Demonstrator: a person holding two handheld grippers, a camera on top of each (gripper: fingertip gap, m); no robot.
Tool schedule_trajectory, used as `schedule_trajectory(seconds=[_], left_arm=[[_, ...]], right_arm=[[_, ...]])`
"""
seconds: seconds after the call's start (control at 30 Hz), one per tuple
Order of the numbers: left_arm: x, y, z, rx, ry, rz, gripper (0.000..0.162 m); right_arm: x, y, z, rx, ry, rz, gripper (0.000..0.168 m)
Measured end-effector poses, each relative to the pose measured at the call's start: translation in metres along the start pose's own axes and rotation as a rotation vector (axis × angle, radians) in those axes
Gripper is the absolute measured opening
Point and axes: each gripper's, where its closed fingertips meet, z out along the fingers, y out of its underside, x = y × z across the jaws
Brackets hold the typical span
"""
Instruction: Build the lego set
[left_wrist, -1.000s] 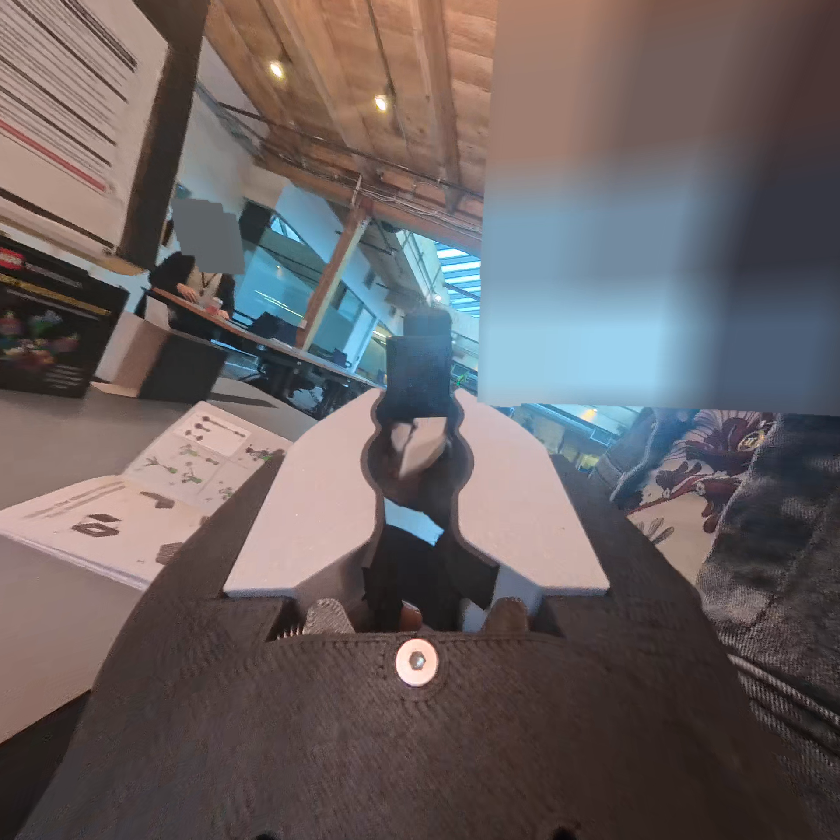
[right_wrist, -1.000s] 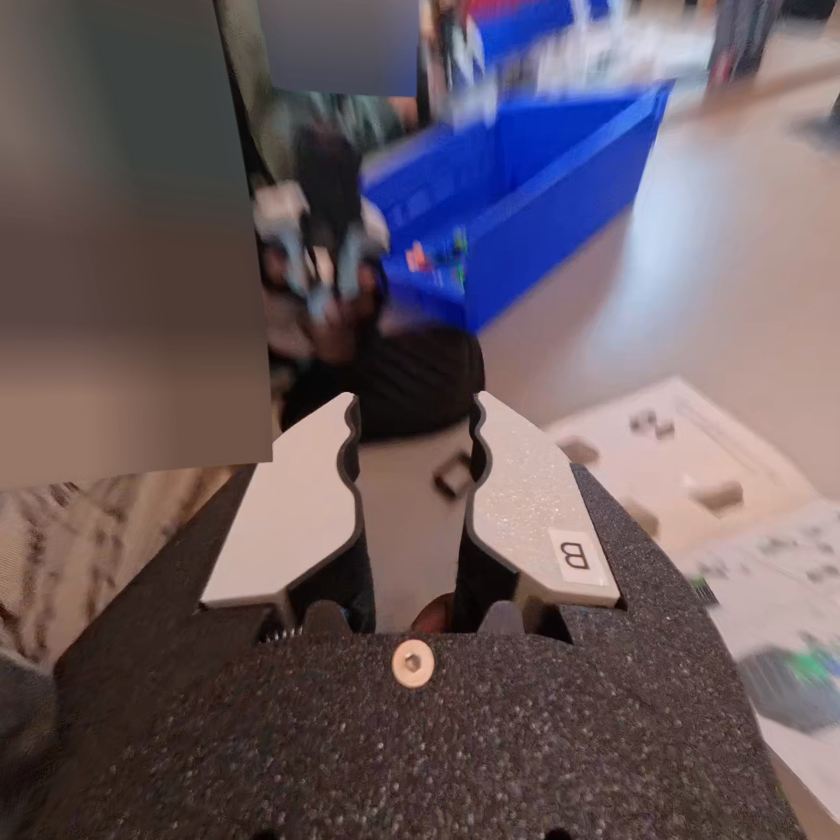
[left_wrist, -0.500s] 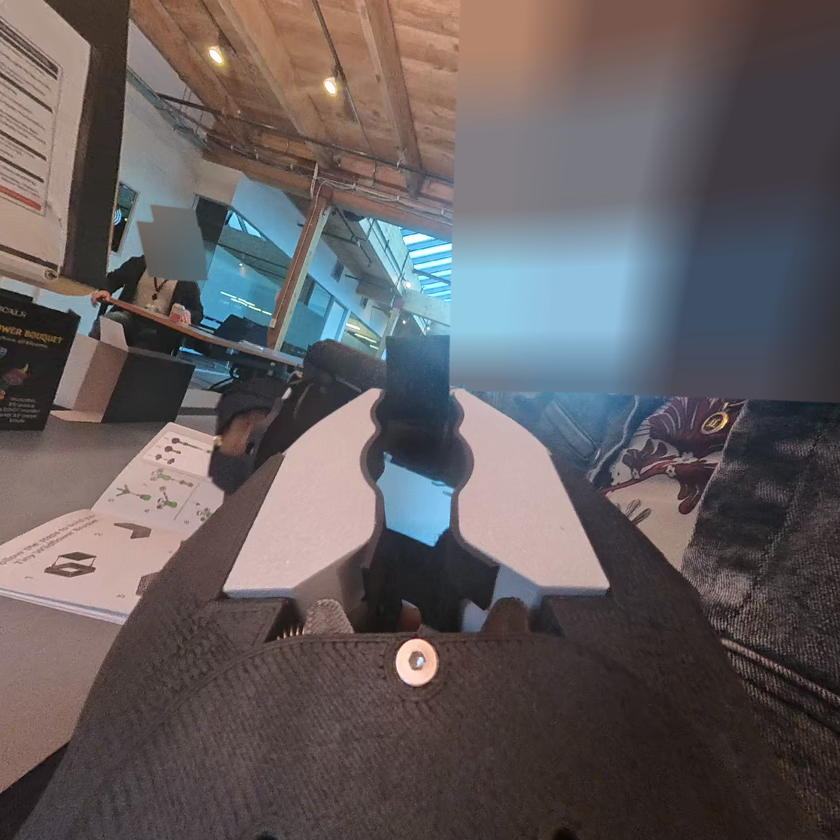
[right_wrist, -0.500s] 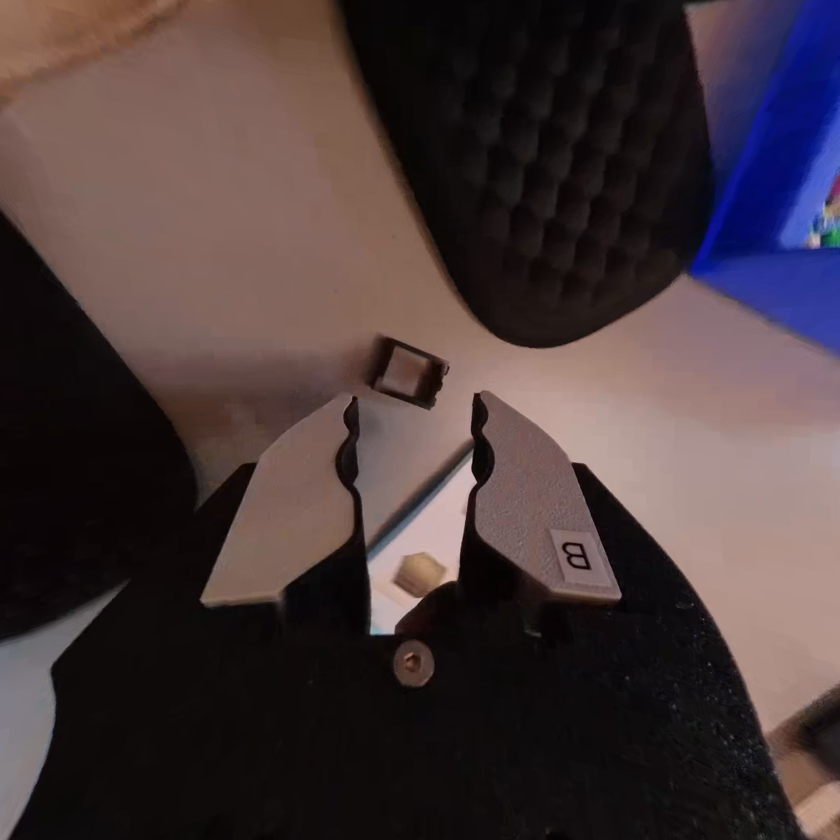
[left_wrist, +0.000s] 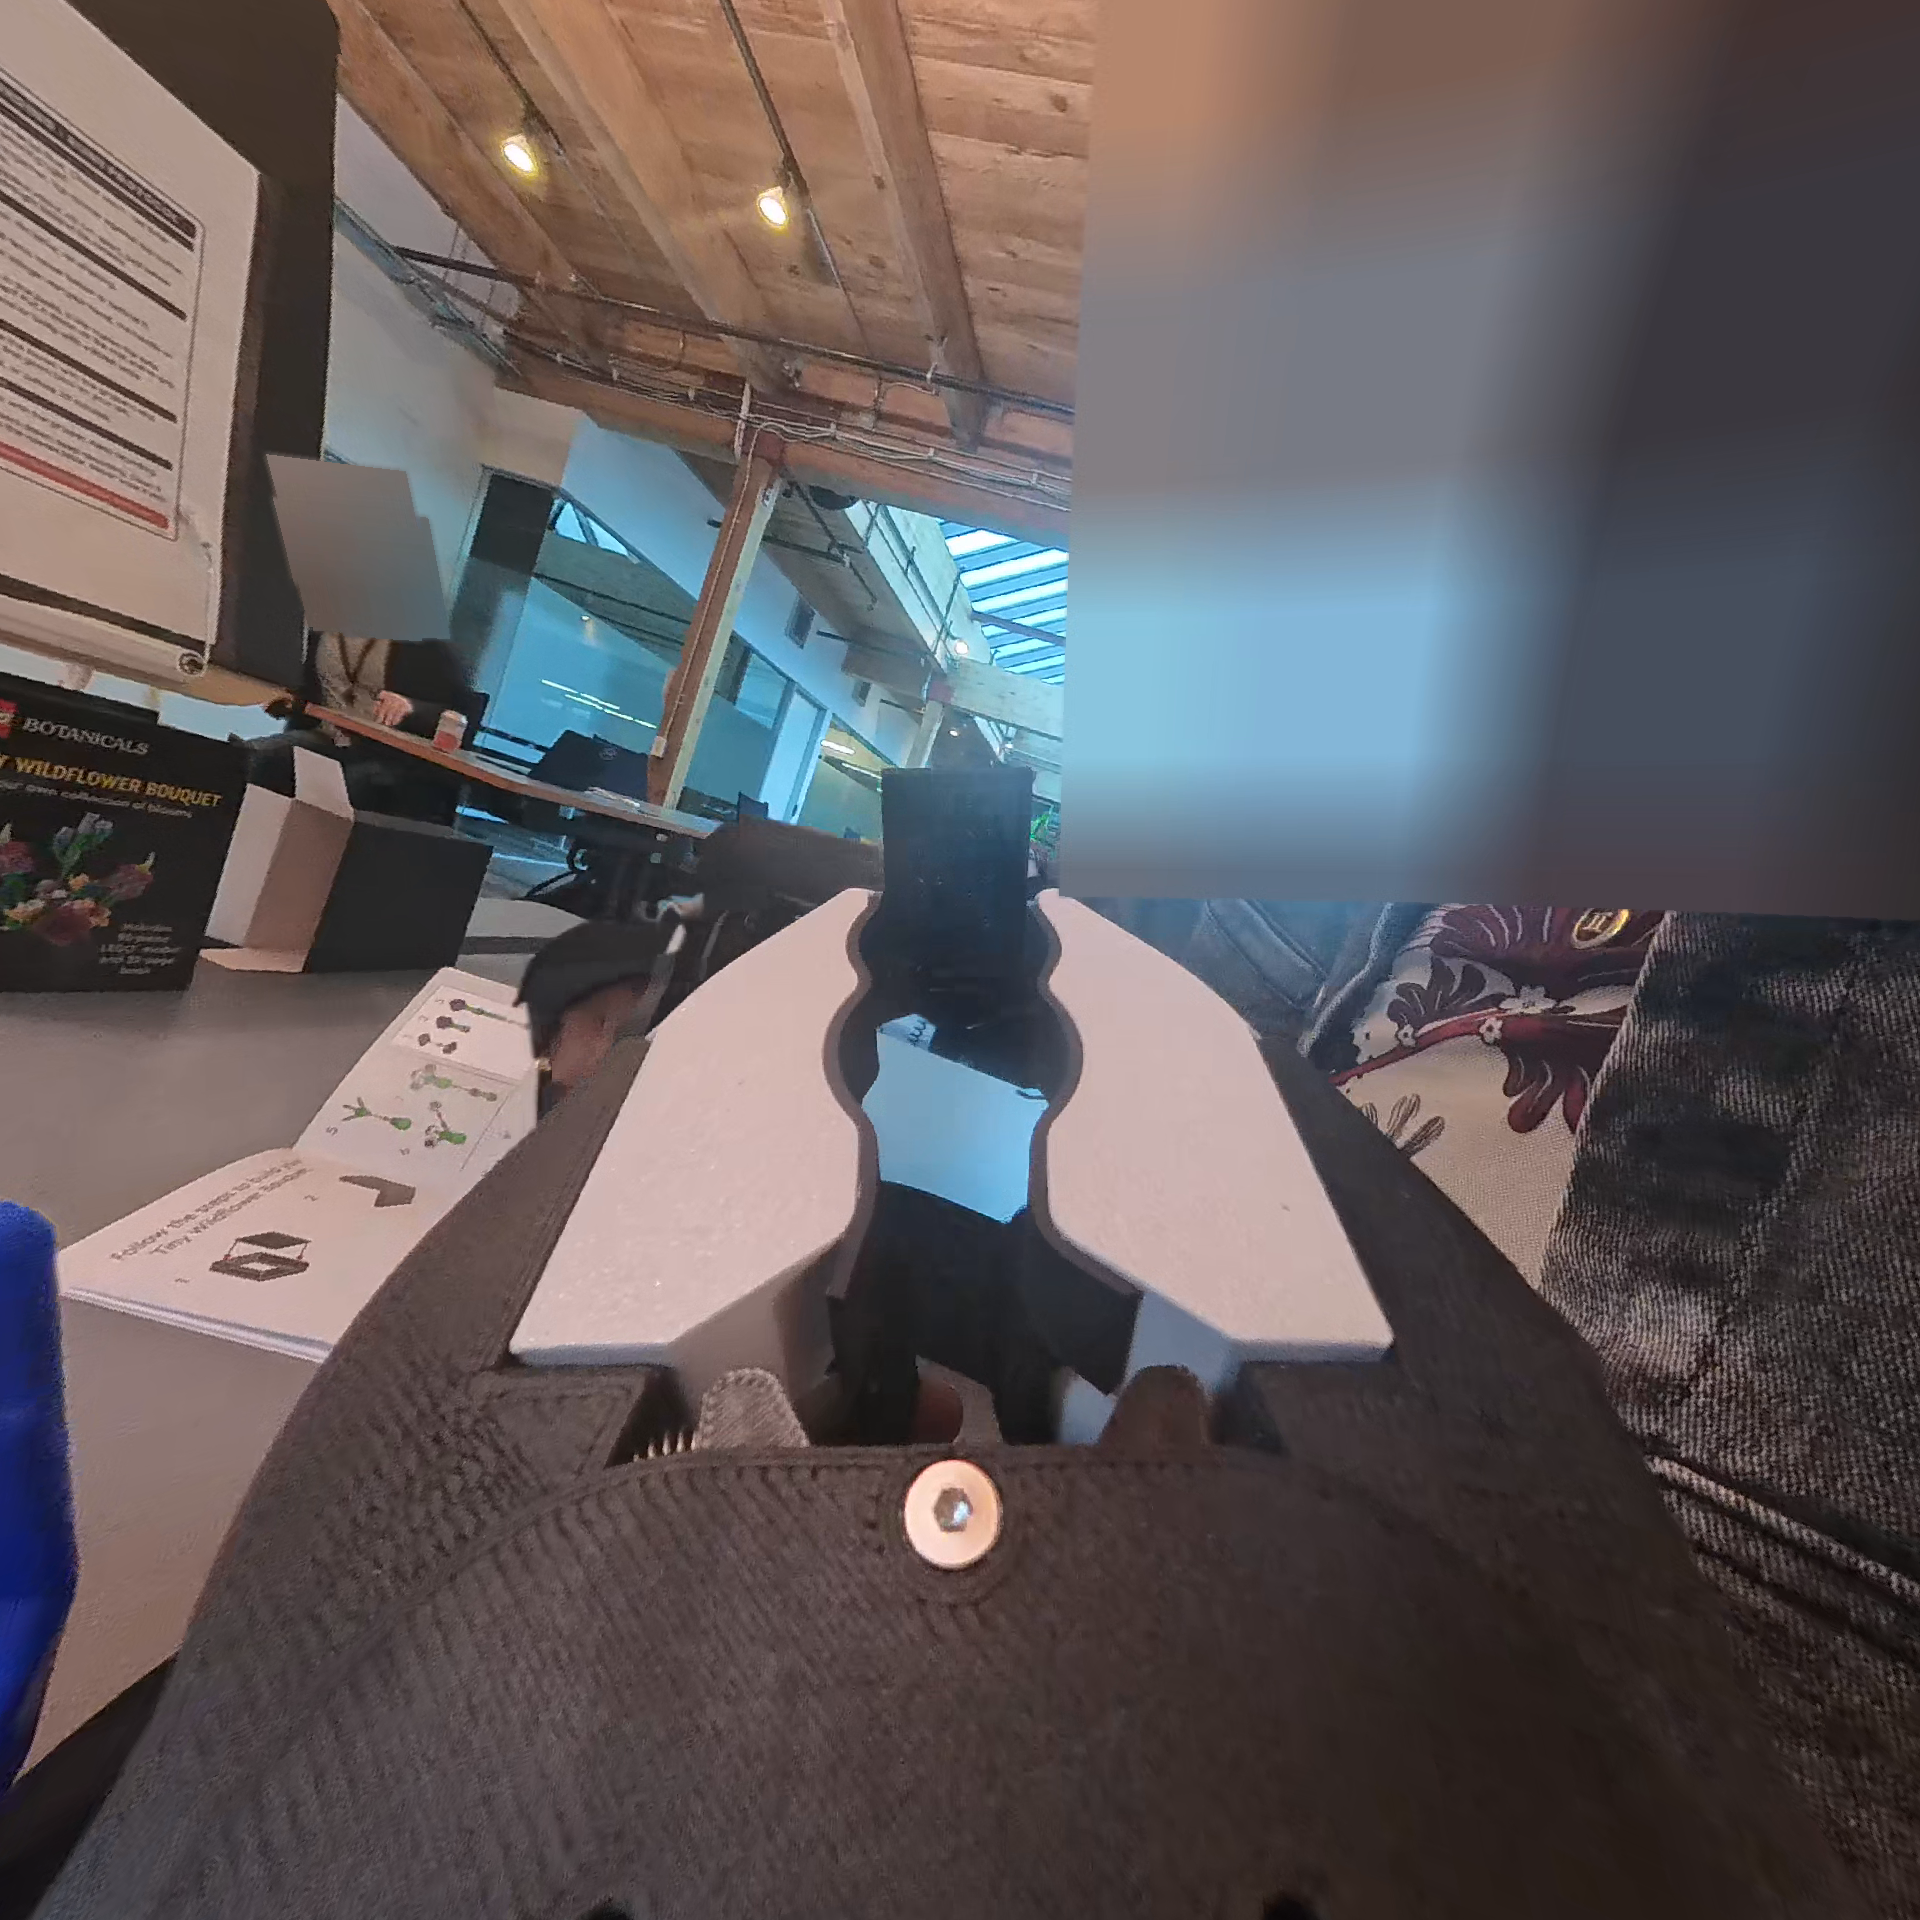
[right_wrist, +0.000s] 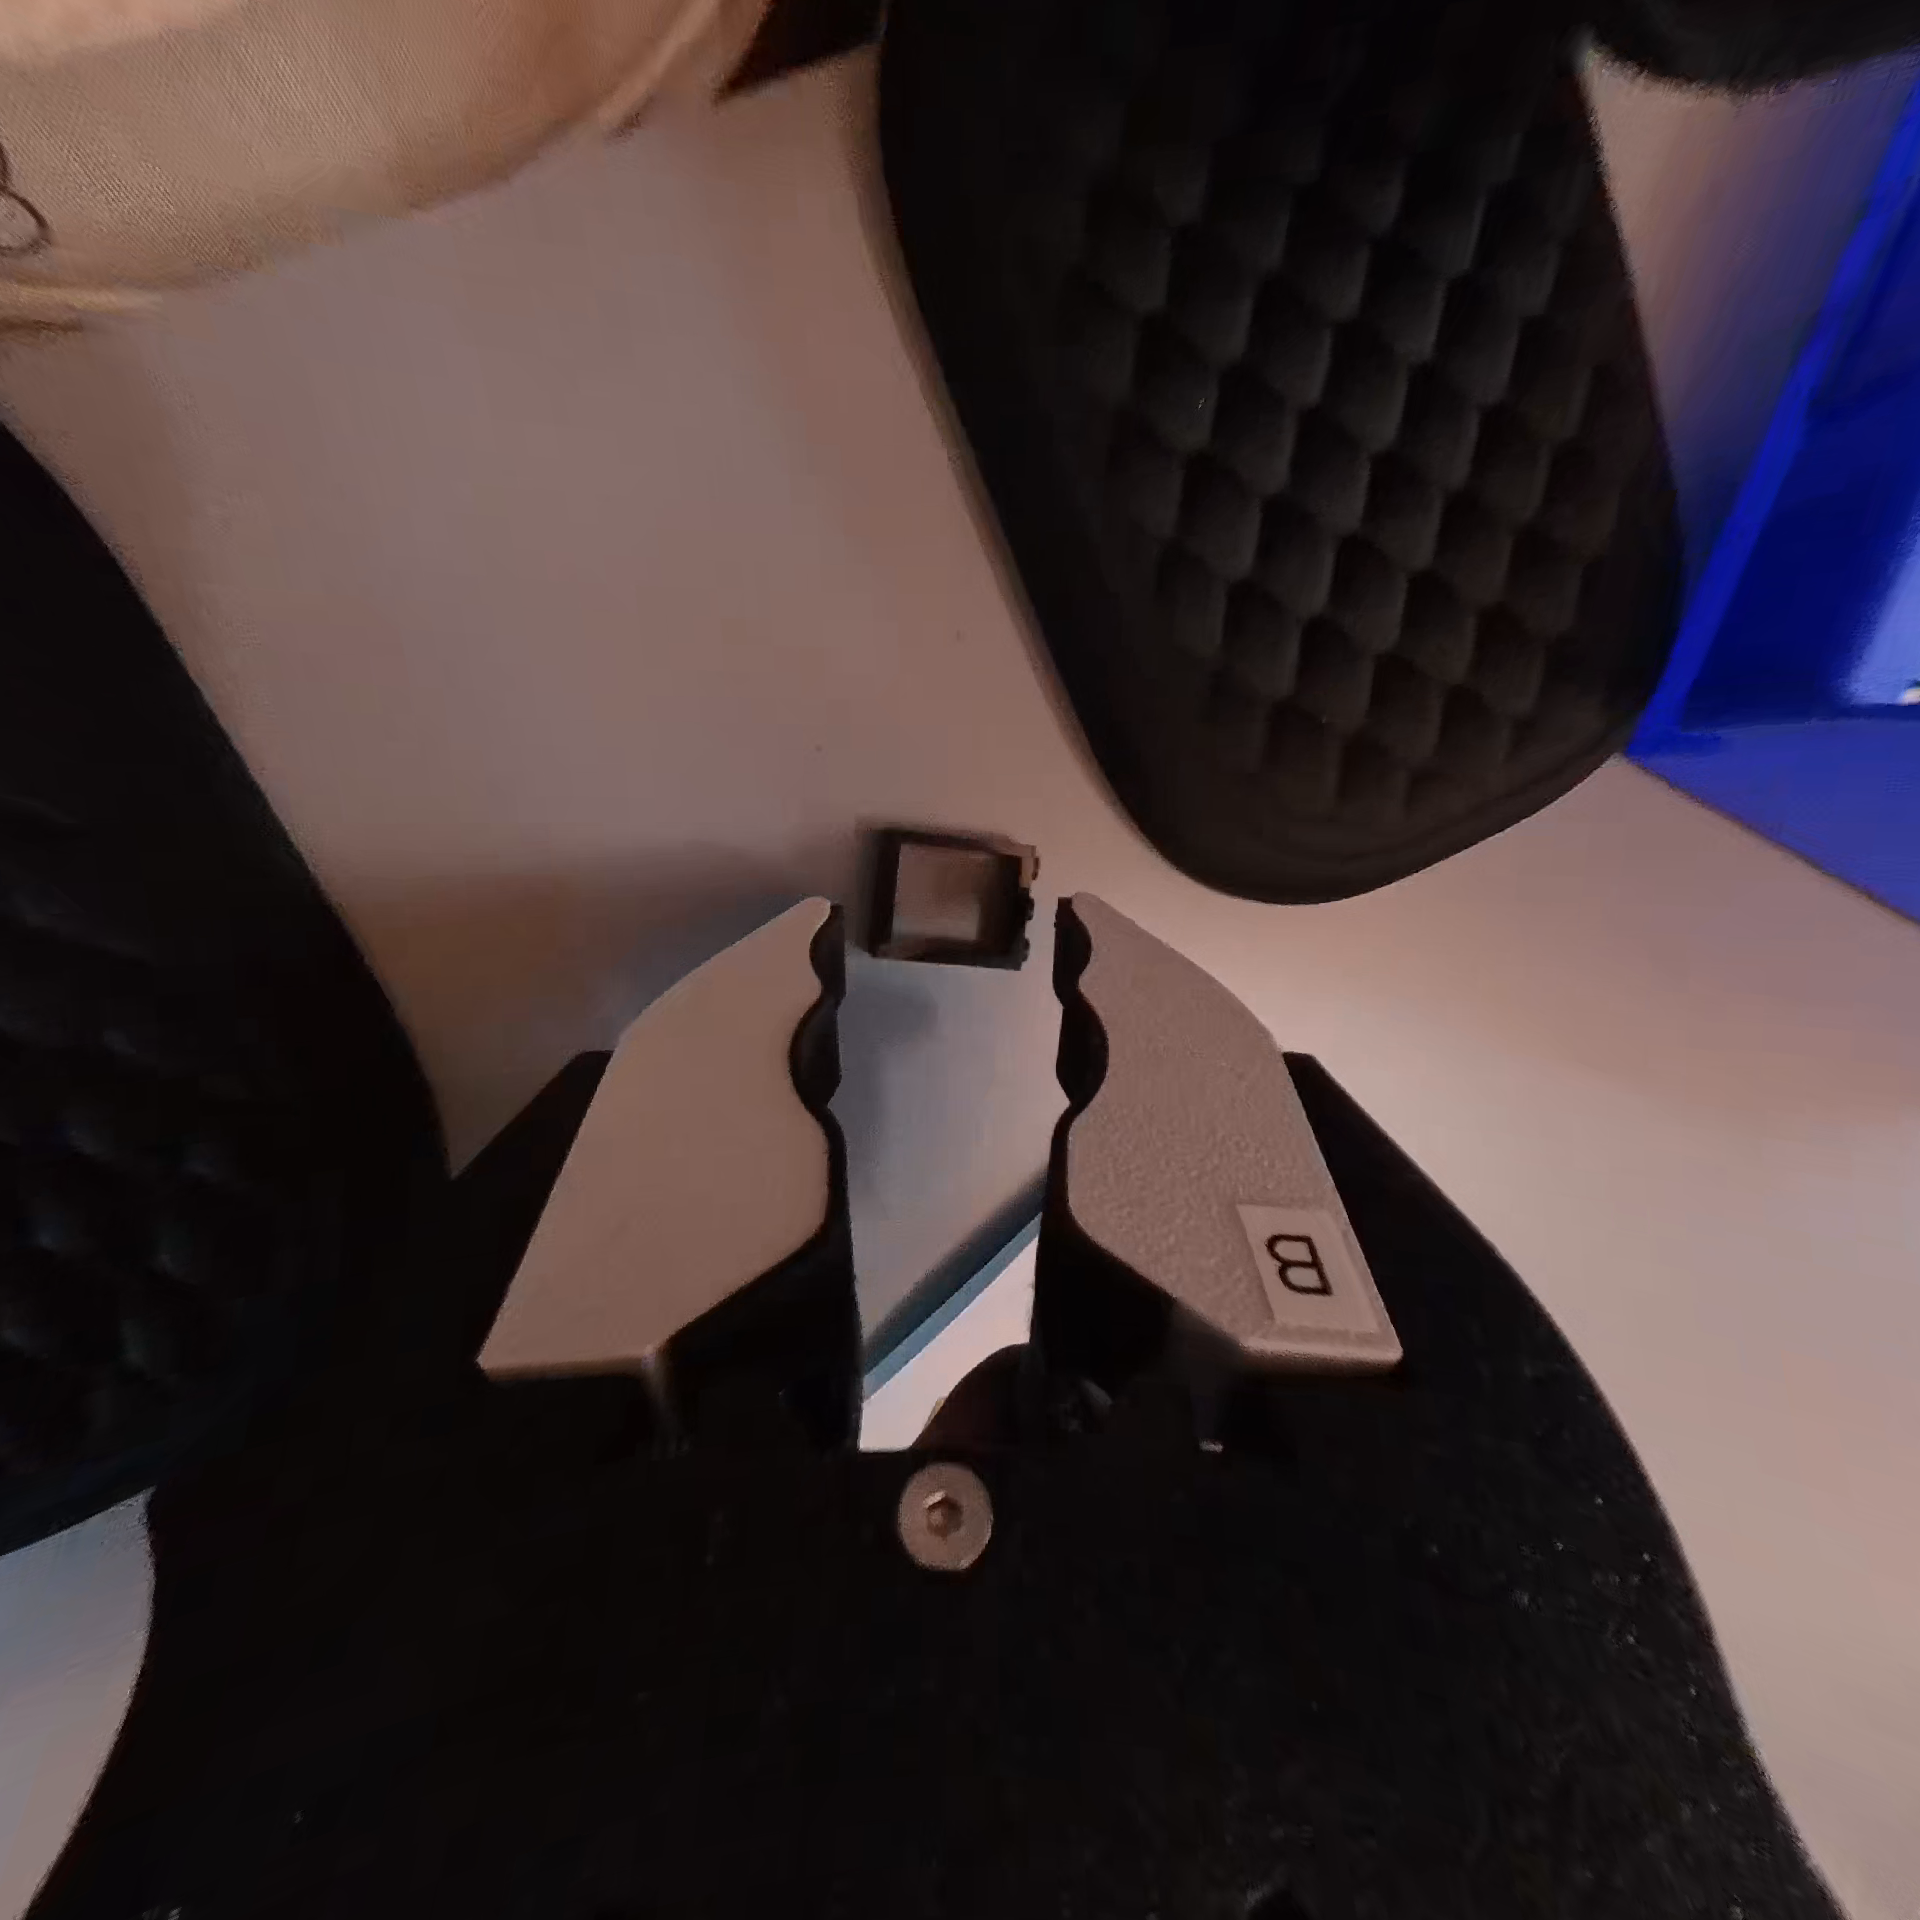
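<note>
**Right gripper at the frame, left gripper clamped on a black piece**

Right gripper (right_wrist: 943, 920) points down at the grey table (right_wrist: 520, 623), its jaws apart, tips just beside the two sides of a small black square frame piece (right_wrist: 948, 902) lying flat there. I see no contact yet. A black textured pad (right_wrist: 1299, 436) hangs just beyond, a blue bin (right_wrist: 1808, 644) at right. My left gripper (left_wrist: 954, 914) is raised and clamps an upright black piece (left_wrist: 956, 873). An open booklet (left_wrist: 312, 1226) lies on the table at left, the set's box (left_wrist: 94, 852) behind it.
</note>
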Motion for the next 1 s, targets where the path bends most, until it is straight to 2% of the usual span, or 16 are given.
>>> schedule_trajectory(seconds=[0.07, 0.13, 0.2, 0.3, 0.37, 0.47, 0.67, 0.77, 0.87, 1.0], left_arm=[[-0.002, 0.001, -0.001, -0.007, -0.003, -0.005, 0.026], [-0.001, 0.002, 0.001, -0.017, 0.004, -0.007, 0.025], [0.001, 0.003, 0.003, -0.031, 0.010, 0.006, 0.026], [0.004, 0.004, 0.004, -0.042, 0.020, 0.012, 0.025], [0.003, 0.005, 0.004, -0.039, 0.023, 0.006, 0.026], [0.003, 0.006, 0.004, -0.041, 0.029, -0.007, 0.026], [0.005, 0.009, 0.005, -0.053, 0.049, 0.006, 0.026], [0.004, 0.014, 0.006, -0.063, 0.057, -0.005, 0.026], [0.002, 0.018, 0.007, -0.082, 0.057, -0.029, 0.025], [0.003, 0.014, 0.007, -0.090, 0.056, -0.028, 0.026]], right_arm=[[0.005, -0.003, -0.006, 0.012, -0.015, 0.000, 0.040], [0.011, 0.008, -0.005, -0.048, -0.053, -0.019, 0.039], [0.008, 0.018, -0.002, -0.096, -0.122, -0.021, 0.035], [0.003, 0.016, -0.003, -0.079, -0.168, -0.042, 0.030], [0.004, 0.011, -0.003, -0.055, -0.157, -0.068, 0.036], [-0.001, 0.019, 0.005, -0.121, -0.184, -0.067, 0.038], [-0.047, 0.016, -0.010, -0.089, -0.243, 0.208, 0.022], [-0.061, 0.008, -0.019, -0.027, -0.190, 0.306, 0.019], [-0.042, 0.002, -0.020, 0.005, -0.042, 0.200, 0.036], [-0.022, 0.009, -0.006, -0.021, -0.073, 0.062, 0.048]])
